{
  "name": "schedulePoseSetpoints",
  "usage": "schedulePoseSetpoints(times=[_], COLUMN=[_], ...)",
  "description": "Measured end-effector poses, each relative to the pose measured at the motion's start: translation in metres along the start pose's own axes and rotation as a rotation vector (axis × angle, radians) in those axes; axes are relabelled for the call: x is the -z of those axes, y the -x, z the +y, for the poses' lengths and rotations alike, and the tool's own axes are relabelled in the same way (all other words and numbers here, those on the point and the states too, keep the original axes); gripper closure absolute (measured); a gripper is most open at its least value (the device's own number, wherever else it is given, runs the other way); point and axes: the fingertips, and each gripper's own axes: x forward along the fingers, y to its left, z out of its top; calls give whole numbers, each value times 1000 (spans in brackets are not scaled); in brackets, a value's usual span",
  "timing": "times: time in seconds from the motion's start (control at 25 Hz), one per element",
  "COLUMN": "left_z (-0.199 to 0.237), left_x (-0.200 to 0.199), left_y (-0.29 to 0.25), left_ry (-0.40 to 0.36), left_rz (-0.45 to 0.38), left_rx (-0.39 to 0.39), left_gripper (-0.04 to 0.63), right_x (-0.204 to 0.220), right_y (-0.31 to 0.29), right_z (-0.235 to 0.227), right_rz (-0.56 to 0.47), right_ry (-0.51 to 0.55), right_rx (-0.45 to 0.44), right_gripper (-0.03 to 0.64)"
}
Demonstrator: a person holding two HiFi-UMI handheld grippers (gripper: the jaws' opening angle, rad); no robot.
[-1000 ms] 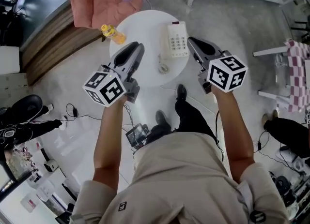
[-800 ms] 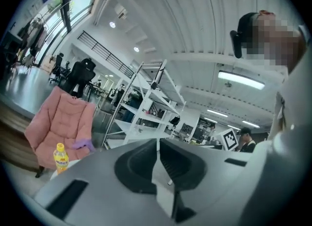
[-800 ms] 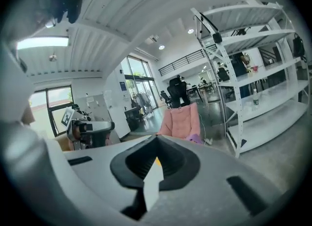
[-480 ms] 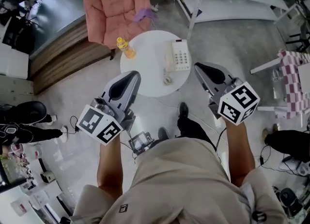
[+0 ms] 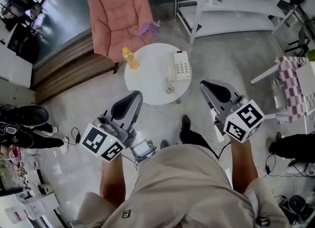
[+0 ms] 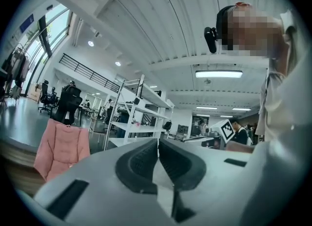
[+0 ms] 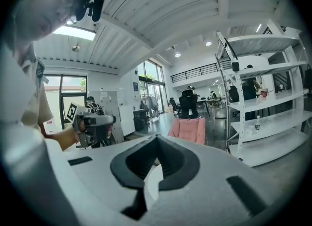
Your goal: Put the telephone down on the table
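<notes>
- Head view: telephone [image 5: 181, 66] lies flat on the round white table [image 5: 147, 77], keypad up, on the side of the top ahead of the right gripper [image 5: 205, 85].
- Head view: its long axis runs away from the person, roughly in line with the way both grippers point.
- Head view: from the right fingertips the telephone is ahead and a little inward. From the left gripper [image 5: 134, 95] it is ahead and well across to the right. The right hand is the nearer one.
- Head view: neither gripper touches the telephone or the table. A yellow bottle [image 5: 130, 58] stands ahead of the left fingertips, on the far left part of the top.
- Left gripper view: the left gripper [image 6: 157, 144] has its pads pressed together along the centre line with nothing caught between them. It points out level across the room, toward the white shelving [image 6: 139, 117]. A pink armchair [image 6: 61, 147] sits off to its left. Telephone not in this view.
- Right gripper view: the right gripper [image 7: 157, 141] is also closed tight on nothing. The armchair lies beyond its tips, and the other gripper shows off to the left. Telephone not visible here.
- Judgement: the set-down looks complete. If the telephone needs regrasping, the right hand has the short, straight reach along its long axis.
</notes>
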Motion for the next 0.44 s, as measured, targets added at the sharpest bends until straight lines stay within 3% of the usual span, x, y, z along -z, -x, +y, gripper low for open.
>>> schedulePoseSetpoints(times=[0.44], left_z=[-24], left_x=[7], left_y=[31], left_ry=[-3], left_rz=[6], left_rx=[-2], left_gripper=[581], right_x=[5], right_y=[28], right_z=[29], right_rz=[-2], right_ry=[2], right_rx=[13], right_gripper=[624])
